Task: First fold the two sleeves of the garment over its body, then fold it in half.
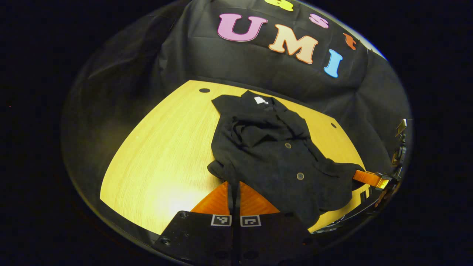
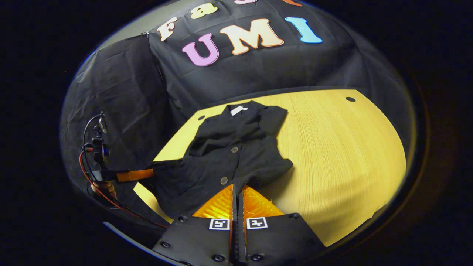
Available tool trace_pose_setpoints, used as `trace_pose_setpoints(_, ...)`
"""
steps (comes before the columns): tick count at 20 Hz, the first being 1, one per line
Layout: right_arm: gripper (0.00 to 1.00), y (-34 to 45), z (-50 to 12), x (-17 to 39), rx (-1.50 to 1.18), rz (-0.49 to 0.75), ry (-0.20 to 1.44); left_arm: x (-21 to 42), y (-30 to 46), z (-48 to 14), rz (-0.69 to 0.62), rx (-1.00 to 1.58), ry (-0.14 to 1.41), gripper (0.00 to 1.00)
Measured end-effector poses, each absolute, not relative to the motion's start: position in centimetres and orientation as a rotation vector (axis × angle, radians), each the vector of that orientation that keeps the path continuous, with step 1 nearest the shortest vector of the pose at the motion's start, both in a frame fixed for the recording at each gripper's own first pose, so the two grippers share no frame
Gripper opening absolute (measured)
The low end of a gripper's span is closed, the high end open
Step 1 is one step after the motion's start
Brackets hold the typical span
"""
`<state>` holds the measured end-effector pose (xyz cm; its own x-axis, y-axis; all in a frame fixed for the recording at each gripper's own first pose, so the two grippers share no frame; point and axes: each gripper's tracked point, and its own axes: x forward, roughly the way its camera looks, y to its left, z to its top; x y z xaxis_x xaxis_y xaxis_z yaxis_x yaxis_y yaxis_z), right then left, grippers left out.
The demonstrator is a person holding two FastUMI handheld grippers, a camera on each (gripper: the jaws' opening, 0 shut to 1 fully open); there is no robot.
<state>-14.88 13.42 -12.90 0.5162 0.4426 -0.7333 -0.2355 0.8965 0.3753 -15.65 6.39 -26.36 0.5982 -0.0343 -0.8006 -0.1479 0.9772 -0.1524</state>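
- black garment is lying on the wooden table, collar end towards the booth's cloth wall, hem end towards both claws
- it's a button-front thing, a couple of round buttons run down the middle and there's a white tag at the neck
- in the left gripper view the left claw is clenched, both fingers pressed together with a pinch of black fabric between them at the near corner of the garment
- that corner is bunched up and raised a bit off the table where the claw has it
- in the right gripper view the right claw is clenched too, fingers closed on the hem edge of the garment right by the lowest button
- each claw also turns up in the other one's camera: the right claw sits at the far right edge of the left gripper view, gripping the cloth there, and the left claw sits at the left of the right gripper view with red and black cables trailing off it
- the cloth between the two claws sags and wrinkles, not pulled flat
- the upper half looks rumpled, with folds of fabric piled over the chest; can't tell for sure how the sleeves lie
- table has small dark round holes near its far edge
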Motion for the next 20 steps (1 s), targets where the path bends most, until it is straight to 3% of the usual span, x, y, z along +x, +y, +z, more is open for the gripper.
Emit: trace_pose_setpoints(20, 0.02, 15.5, -5.3, -1.3, 0.280, 0.395, 0.729, 0.3, 8.1, -20.9, -0.022, -0.226, 0.695, 0.00)
